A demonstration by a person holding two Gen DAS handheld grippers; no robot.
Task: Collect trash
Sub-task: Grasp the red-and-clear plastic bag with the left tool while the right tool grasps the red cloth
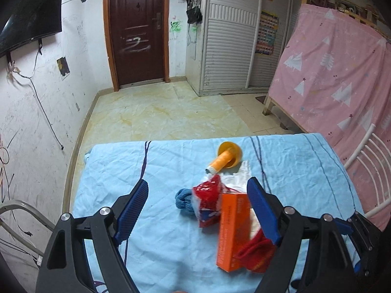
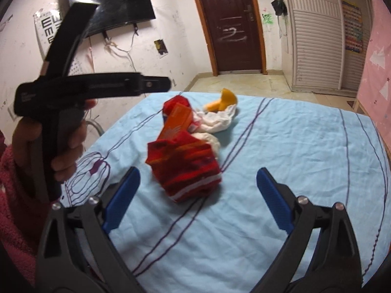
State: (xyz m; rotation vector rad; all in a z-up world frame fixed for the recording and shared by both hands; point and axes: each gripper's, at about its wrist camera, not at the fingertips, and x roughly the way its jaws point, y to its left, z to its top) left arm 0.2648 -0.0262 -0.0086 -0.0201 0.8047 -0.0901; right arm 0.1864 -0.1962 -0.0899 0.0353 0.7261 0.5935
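A pile of things lies on a table under a light blue cloth (image 1: pixel 158 171). It holds an orange carton (image 1: pixel 232 229), a red striped sock (image 2: pixel 188 166), a red plastic wrapper (image 1: pixel 207 200), white crumpled plastic (image 2: pixel 217 119), a blue knitted item (image 1: pixel 184 201) and an orange bottle with its cap (image 1: pixel 224 157). My left gripper (image 1: pixel 198 190) is open above the table, its right finger over the carton's edge. My right gripper (image 2: pixel 198 178) is open and empty, just short of the red sock. The left gripper's handle, held in a hand (image 2: pixel 63 144), shows at the left of the right wrist view.
A dark wooden door (image 1: pixel 136 29) and tiled floor (image 1: pixel 158 112) lie beyond the table. A pink sheet (image 1: pixel 337 73) covers a bed frame on the right. A white metal chair back (image 1: pixel 369 171) stands by the table's right side. A TV (image 2: pixel 110 5) hangs on the left wall.
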